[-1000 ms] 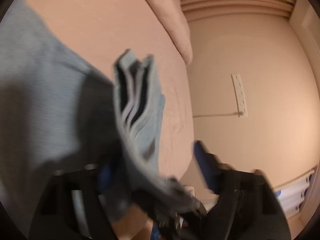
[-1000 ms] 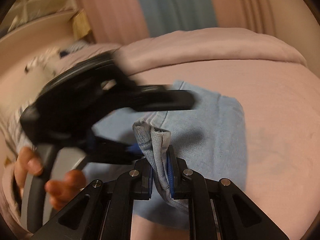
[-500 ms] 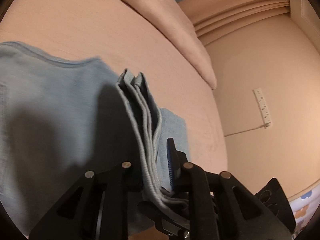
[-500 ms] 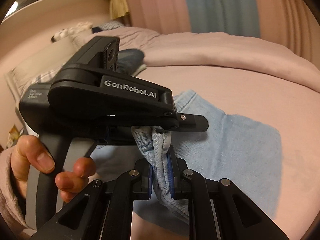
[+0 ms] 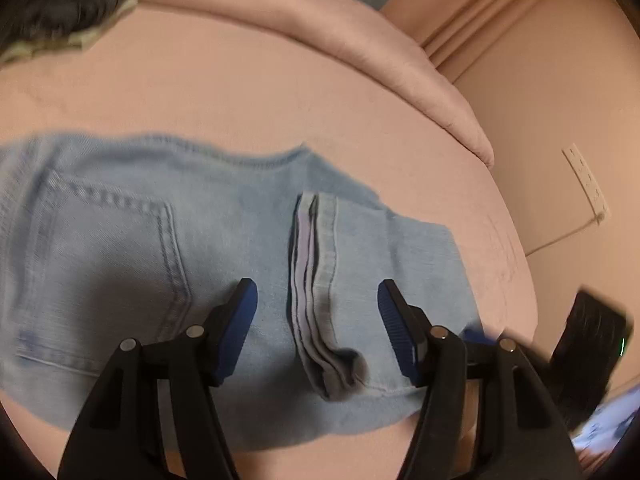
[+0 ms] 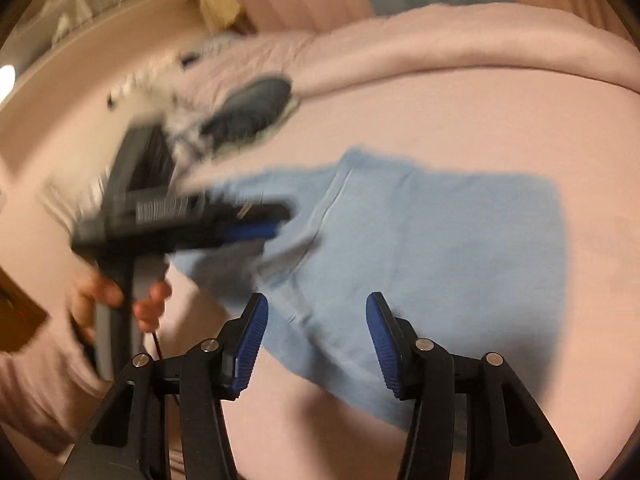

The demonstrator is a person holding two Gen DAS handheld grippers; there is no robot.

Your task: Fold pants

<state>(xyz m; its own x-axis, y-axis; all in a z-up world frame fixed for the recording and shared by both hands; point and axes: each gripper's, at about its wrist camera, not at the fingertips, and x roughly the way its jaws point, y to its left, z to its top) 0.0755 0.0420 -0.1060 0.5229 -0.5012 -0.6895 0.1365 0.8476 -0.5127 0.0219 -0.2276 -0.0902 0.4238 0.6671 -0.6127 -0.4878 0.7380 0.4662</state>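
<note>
Both claws read as released: my left claw [image 5: 318, 334] has its blue pads spread wide with nothing between them, and my right claw [image 6: 316, 344] is likewise parted and empty. The pants [image 5: 224, 248], light blue denim, lie on the pink bed [image 5: 248, 92], folded over on themselves; in the left wrist view a back pocket [image 5: 108, 252] sits at about 9 o'clock of the claw gap, and the stacked leg hems [image 5: 314, 272] run from 12 toward 6 o'clock straight through that gap, resting on top of the seat panel. From the right wrist view the bundle looks like a compact, roughly rectangular slab, with the left claw passing over its 9 o'clock edge, blurred. My judgement: the lengthwise fold and the hem-to-waist fold are laid down, so the task is mostly done. What may be left is one more halving or a smoothing pass; the hem stack bulges at its near end, and the right view is too smeared to say whether the edges line up. A dark garment [image 6: 252, 114] lies on the bed at 11 o'clock, well apart from the pants.
</note>
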